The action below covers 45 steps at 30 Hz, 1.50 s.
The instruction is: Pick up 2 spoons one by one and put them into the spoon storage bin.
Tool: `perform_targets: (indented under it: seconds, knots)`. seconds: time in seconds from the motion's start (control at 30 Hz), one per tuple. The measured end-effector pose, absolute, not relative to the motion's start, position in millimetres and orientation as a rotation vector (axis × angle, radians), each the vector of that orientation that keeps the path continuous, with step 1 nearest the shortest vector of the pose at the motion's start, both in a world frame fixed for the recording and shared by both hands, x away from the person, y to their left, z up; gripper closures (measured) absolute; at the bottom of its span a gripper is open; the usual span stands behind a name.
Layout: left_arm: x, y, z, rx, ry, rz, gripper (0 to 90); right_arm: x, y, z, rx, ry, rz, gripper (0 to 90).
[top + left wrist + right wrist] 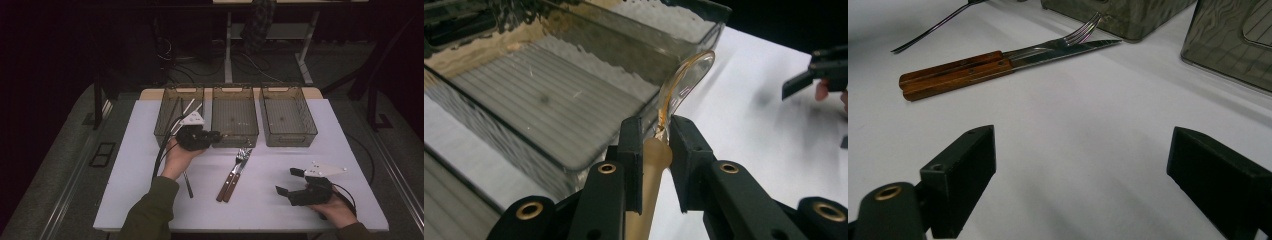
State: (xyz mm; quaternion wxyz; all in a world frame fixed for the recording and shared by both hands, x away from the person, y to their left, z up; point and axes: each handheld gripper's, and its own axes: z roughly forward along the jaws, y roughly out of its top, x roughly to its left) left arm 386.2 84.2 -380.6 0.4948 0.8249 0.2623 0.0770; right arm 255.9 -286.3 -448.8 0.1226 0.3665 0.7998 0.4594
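My left gripper point(212, 136) point(656, 135) is shut on the pale handle of a spoon point(688, 75), whose shiny bowl points out past the jaws. It hovers at the front edge of the middle bin point(235, 117) point(549, 100). My right gripper point(286, 181) point(1083, 165) rests low at the table's front right, jaws wide open with nothing between them. A wood-handled fork and knife point(234, 175) point(998, 62) lie side by side on the white table point(280, 160), between the two grippers.
Three see-through bins stand in a row at the back: the left bin point(170, 112) holds some metal utensils, and the right bin point(287, 116) looks bare. A thin dark utensil point(188, 185) point(933, 27) lies on the table under the left forearm.
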Motion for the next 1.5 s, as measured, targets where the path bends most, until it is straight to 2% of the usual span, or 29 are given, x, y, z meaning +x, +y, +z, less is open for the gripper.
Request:
perform_targets:
  seconds: [0.7,1.27,1.33,1.43,1.5]
  knots:
    - [440,39,-360,2.026,0.657,0.231,75.6,254,-286,-447,1.067,2.328,1.356,11.9]
    - [455,14,-384,2.074,0.712,0.193,75.1,253,-286,-447,1.058,2.328,1.364,12.0]
    - [455,13,-385,2.079,0.715,0.179,74.0,253,-286,-446,1.057,2.329,1.363,12.0]
    - [455,12,-386,2.076,0.720,0.178,65.0,253,-286,-446,1.058,2.328,1.363,12.0]
    - [455,13,-386,2.078,0.720,0.181,63.2,253,-286,-447,1.057,2.329,1.361,12.0]
